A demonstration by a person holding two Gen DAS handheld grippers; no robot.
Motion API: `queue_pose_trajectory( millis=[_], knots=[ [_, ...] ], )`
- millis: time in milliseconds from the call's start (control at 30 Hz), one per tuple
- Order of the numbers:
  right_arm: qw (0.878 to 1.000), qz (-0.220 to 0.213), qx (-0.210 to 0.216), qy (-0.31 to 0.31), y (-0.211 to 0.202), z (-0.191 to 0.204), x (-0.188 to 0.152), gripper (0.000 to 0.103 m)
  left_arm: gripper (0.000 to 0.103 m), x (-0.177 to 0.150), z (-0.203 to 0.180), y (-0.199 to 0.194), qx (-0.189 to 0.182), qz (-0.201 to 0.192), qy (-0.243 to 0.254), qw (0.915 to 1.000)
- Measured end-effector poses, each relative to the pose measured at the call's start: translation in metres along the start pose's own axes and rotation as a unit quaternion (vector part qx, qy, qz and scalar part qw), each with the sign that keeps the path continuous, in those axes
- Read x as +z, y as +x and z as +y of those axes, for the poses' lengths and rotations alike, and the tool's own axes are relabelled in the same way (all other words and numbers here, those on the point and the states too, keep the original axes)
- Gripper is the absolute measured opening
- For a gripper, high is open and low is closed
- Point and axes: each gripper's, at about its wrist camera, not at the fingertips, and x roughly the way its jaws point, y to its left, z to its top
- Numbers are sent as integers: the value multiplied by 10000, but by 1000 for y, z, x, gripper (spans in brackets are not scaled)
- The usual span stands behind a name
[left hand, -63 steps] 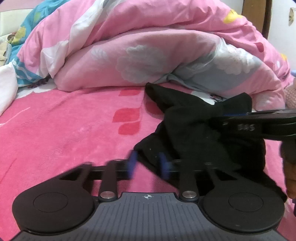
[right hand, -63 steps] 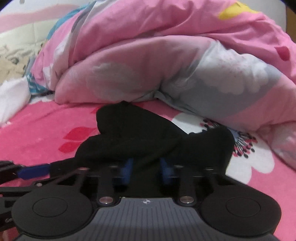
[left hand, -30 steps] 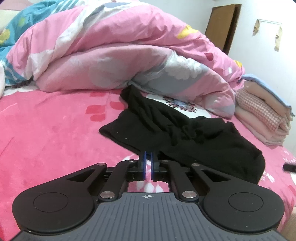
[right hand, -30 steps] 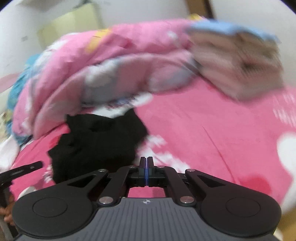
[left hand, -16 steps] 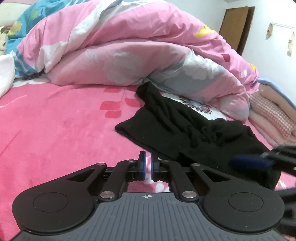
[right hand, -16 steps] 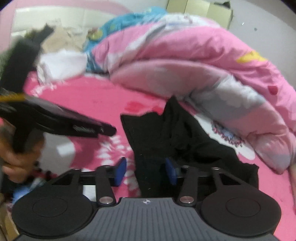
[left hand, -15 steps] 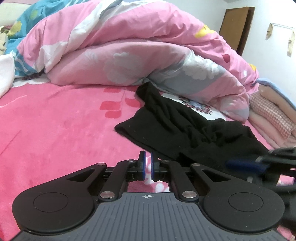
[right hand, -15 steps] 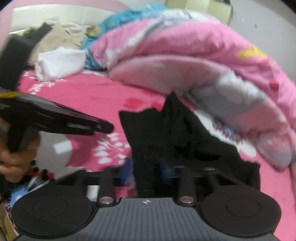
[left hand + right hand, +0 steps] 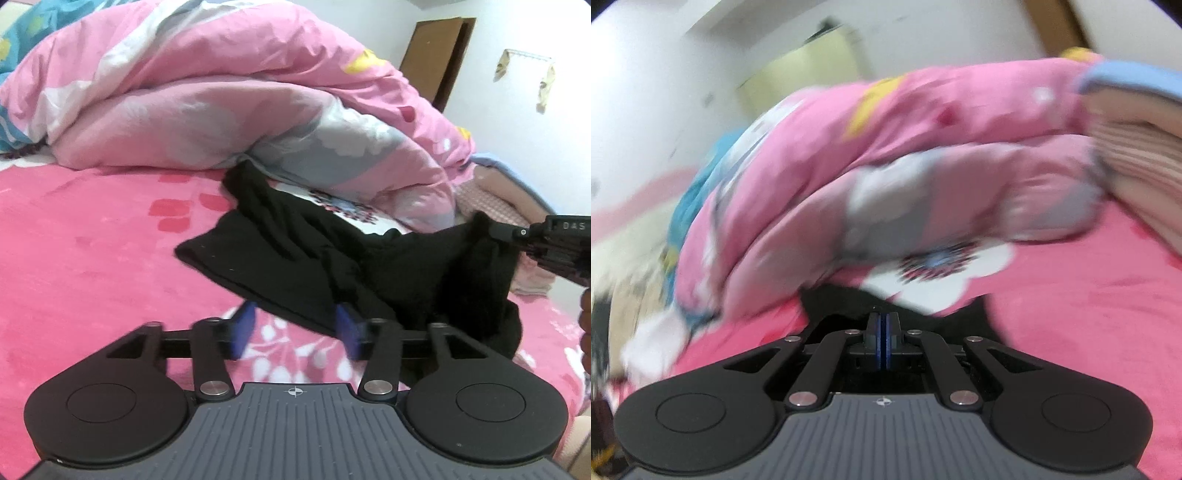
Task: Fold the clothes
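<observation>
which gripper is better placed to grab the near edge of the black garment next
Left. The left gripper, whose jaws have just been opening, hangs right at the black garment's near hem. The right gripper is shut on a far corner.

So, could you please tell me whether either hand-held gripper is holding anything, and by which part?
The right hand-held gripper pinches the black garment at its raised far-right edge. The left hand-held gripper, just opened, holds nothing.

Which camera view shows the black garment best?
The left wrist view: the black garment lies spread over the pink bed, one corner lifted by the right gripper. The right wrist view shows only a blurred strip behind shut fingers.
</observation>
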Motion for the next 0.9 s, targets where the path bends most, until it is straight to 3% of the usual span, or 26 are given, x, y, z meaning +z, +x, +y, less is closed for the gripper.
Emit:
queue_pose_trajectory(
  millis=[133, 367, 467, 600, 733, 900],
  knots=[
    [9957, -405, -405, 735, -20, -57, 9, 1, 68, -1, -1, 4, -193, 52, -90, 9998],
    [9811, -828, -1056, 1393, -44, -125, -1, 1, 68, -4, -5, 15, -208, 237, -17, 9995],
    [9745, -765, -1265, 1687, -45, -145, -12, 1, 68, -4, -4, 16, -167, 247, -68, 9995],
    [9756, -608, -1305, 1656, -44, -147, -22, 1, 68, 0, -8, 14, -25, 137, 20, 9999],
    [9810, -755, -1204, 1319, -50, -133, -16, 1, 68, 14, -24, 13, 346, -102, 649, 9972],
    [9831, -880, -1022, 1237, -56, -126, -4, 1, 68, 25, -45, 43, 1003, 78, 1726, 9798]
  ],
)
